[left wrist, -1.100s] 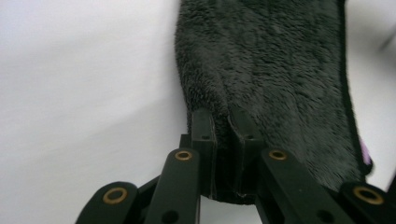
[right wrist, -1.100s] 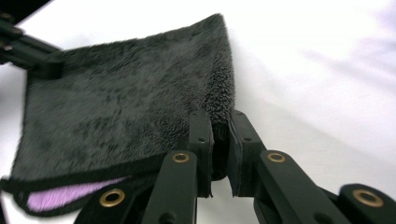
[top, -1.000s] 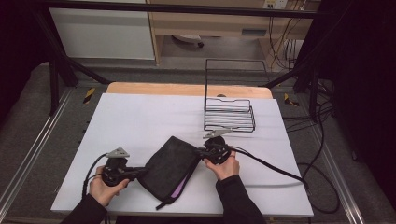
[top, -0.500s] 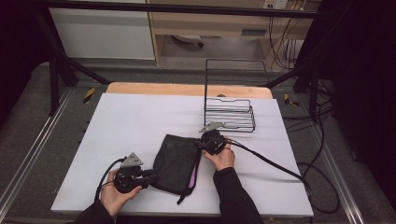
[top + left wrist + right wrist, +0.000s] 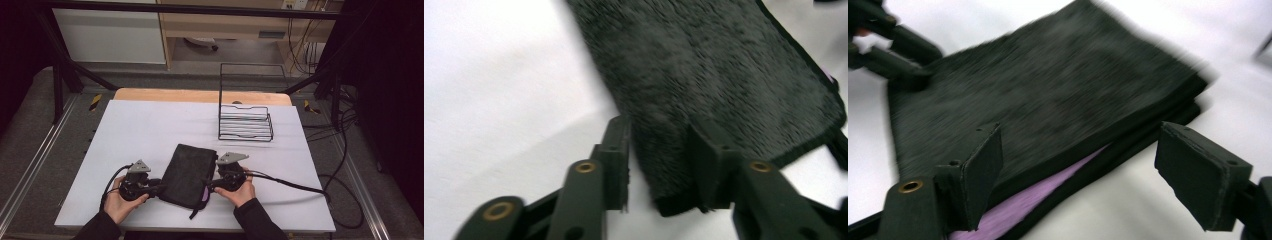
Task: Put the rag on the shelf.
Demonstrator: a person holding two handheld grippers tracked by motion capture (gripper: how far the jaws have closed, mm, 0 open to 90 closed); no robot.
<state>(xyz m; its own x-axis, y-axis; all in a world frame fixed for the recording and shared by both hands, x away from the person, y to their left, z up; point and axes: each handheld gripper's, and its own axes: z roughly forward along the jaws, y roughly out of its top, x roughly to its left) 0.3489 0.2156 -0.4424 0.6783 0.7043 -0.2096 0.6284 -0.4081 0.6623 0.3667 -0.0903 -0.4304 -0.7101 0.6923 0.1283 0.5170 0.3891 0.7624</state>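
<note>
A: The folded black fuzzy cloth (image 5: 189,175) with the purple inner layer lay flat on the white table (image 5: 150,130), near your edge, right between your two hands. Where were your grippers?

B: Your left gripper (image 5: 156,188) sat low at the cloth's left border. In the left gripper view its jaws were parted around the cloth's corner (image 5: 674,195), one jaw on bare table just beside the edge and the other over the pile. They were not pressed together

A: And the right one?

B: Your right gripper (image 5: 209,186) pointed at the cloth's right side. In the right gripper view its jaws stood spread wide, the folded edge (image 5: 1128,130) and the purple strip (image 5: 1033,200) showing between them, with nothing pinched

A: Was the cloth lifted anywhere?

B: In the high view it lay flat, with a thin black loop (image 5: 192,215) trailing from its near corner toward you

A: Anything else on the table?

B: A black wire rack (image 5: 246,120) with a tall back frame stood at the far right, well apart from the cloth and from your hands
</note>
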